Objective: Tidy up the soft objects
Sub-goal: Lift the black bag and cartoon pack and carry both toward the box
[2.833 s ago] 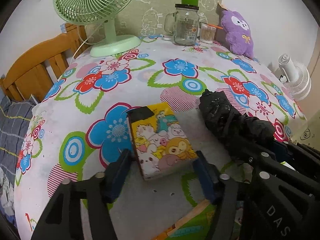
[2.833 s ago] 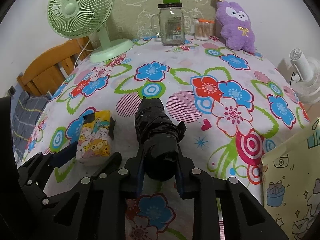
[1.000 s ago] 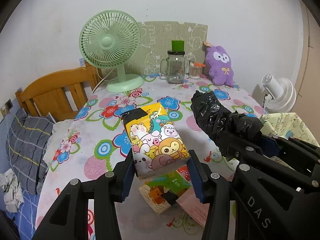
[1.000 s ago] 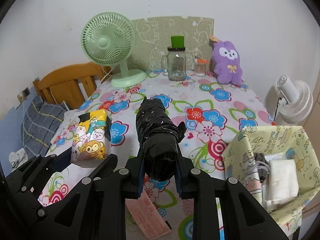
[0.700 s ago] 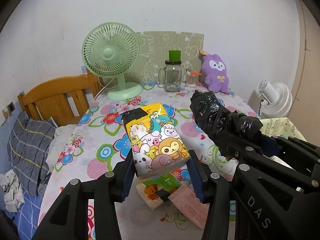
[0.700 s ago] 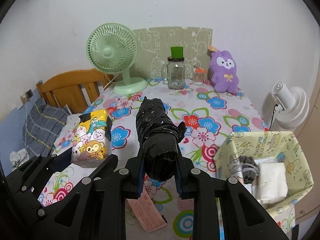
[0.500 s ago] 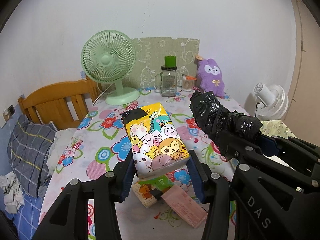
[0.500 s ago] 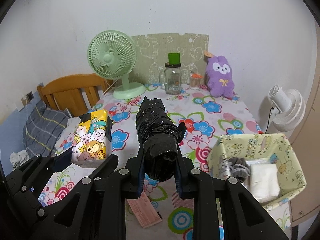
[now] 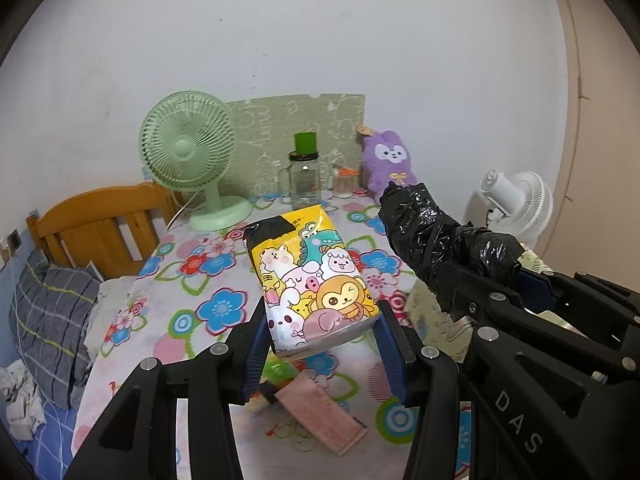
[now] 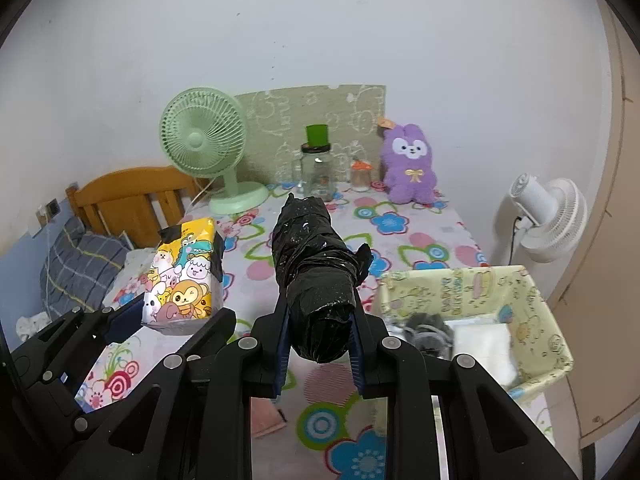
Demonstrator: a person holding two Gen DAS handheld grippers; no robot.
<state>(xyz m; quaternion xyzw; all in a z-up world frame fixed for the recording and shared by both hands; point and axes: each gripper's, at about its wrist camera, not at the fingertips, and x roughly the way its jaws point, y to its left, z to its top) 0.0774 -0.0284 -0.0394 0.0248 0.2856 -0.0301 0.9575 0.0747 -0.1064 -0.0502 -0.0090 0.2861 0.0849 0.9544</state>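
Note:
My left gripper [image 9: 320,332] is shut on a yellow tissue pack [image 9: 310,276] printed with cartoon animals and holds it high above the flowered table [image 9: 192,312]. My right gripper [image 10: 318,334] is shut on a black plastic-wrapped roll [image 10: 314,268], also raised. The pack also shows in the right wrist view [image 10: 184,276], and the roll in the left wrist view [image 9: 436,236]. A pale yellow fabric basket [image 10: 532,304] stands at the table's right, below and right of the roll, holding a white folded cloth [image 10: 484,344] and a grey item [image 10: 426,328].
At the back stand a green fan [image 10: 204,140], a glass jar [image 10: 318,172] with a green lid and a purple plush [image 10: 410,168]. A pink pouch [image 9: 320,416] lies on the near table. A white fan [image 10: 548,216] is at right, a wooden headboard [image 10: 132,196] at left.
Both grippers have risen well above the table, carrying the tissue pack and the black roll. The basket has come into the right wrist view.

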